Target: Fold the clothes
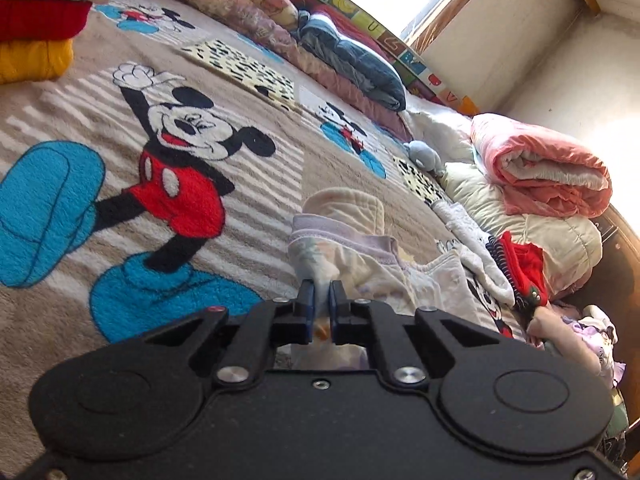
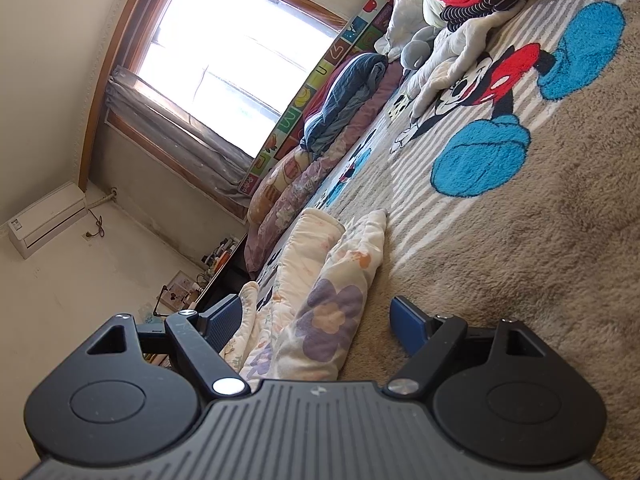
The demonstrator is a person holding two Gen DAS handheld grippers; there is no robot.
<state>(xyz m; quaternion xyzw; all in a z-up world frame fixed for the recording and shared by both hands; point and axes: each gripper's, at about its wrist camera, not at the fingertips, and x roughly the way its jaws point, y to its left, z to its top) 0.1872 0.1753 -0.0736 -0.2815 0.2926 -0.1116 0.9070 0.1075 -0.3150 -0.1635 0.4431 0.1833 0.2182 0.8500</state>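
Cloth from the pale floral garment [image 1: 344, 248] is pinched in the left gripper [image 1: 322, 294], low over the Mickey blanket [image 1: 248, 184]. Right gripper [image 2: 316, 320] gapes, straddling the garment's edge; clamp squarely before any lift. Unsorted clothes [image 1: 516, 264] lie beyond it.

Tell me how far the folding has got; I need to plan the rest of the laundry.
Done: a stack of folded red and yellow knits sits at the bed's far corner. In hand: the left gripper is shut on a pale floral quilted garment; the right gripper is open around its other end on the beige cartoon-mouse blanket. Left: a loose heap of white, striped and red clothes.
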